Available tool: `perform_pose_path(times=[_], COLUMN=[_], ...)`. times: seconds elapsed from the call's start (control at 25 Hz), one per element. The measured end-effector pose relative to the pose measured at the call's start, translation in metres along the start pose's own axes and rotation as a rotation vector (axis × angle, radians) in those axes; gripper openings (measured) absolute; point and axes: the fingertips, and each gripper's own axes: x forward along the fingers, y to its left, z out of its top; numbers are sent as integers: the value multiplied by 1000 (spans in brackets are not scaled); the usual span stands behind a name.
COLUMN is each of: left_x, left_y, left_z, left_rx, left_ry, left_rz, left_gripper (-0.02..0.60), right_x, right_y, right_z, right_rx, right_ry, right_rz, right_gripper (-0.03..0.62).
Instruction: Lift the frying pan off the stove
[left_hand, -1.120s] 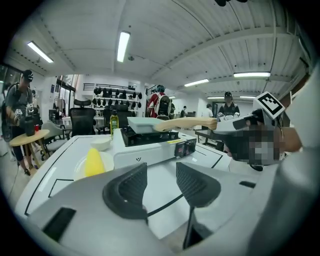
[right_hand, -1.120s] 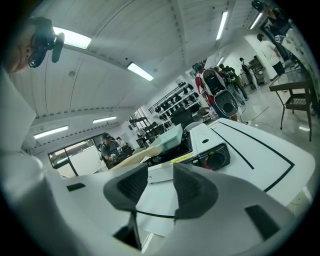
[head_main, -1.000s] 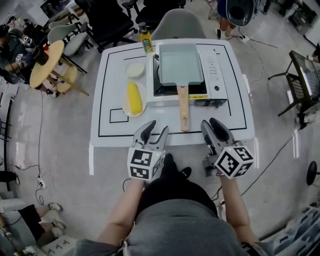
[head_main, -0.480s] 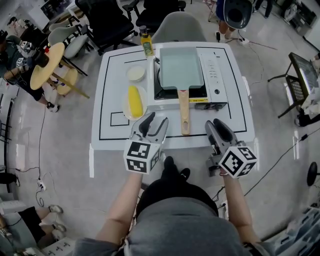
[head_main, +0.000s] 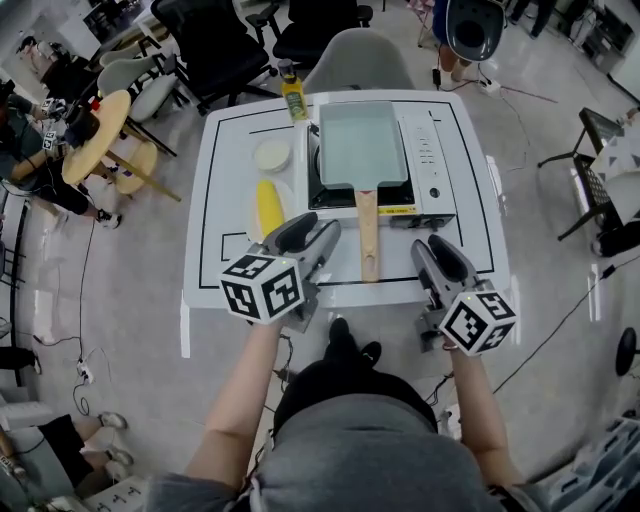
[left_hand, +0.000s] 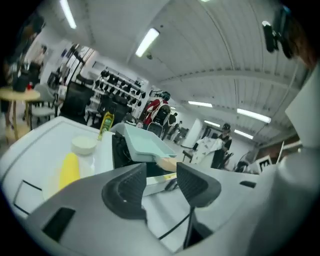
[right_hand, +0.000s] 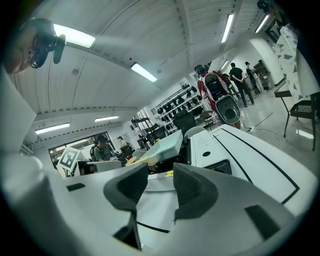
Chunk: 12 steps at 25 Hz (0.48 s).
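A pale green rectangular frying pan (head_main: 362, 143) sits on the portable stove (head_main: 428, 165), its wooden handle (head_main: 368, 235) pointing toward me over the white table (head_main: 225, 270). My left gripper (head_main: 312, 233) hovers open just left of the handle's end, nothing between its jaws. To the right of the handle my right gripper (head_main: 432, 250) is open and empty too, near the table's front edge. The left gripper view shows the pan (left_hand: 144, 144) and handle (left_hand: 167, 162) beyond the left gripper (left_hand: 160, 181). In the right gripper view the pan (right_hand: 167, 144) lies ahead of the right gripper (right_hand: 160, 184).
A corn cob on a plate (head_main: 268, 205), a small white bowl (head_main: 272, 155) and a yellow bottle (head_main: 292, 90) stand left of the stove. Chairs (head_main: 360, 50) and a round wooden table (head_main: 95, 135) surround the white table. People stand in the background.
My left gripper has risen and moved forward over the table's front edge, closer to the pan handle. The right gripper has barely moved. The pan stays on the stove.
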Motion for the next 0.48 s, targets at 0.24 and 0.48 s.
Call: perform_pose_path(times=[0.24, 0.48], left_x=[33, 56], left_y=[-3, -6], left_z=[8, 4], left_rx=[-497, -635], left_ry=[60, 157], left_rz=[-250, -329], left_gripper=[198, 204], right_x=[5, 8], right_y=[-5, -9], right_z=[1, 6], right_rx=[5, 28], right_ry=[7, -3], right_rz=[-9, -21], right_gripper=[153, 153])
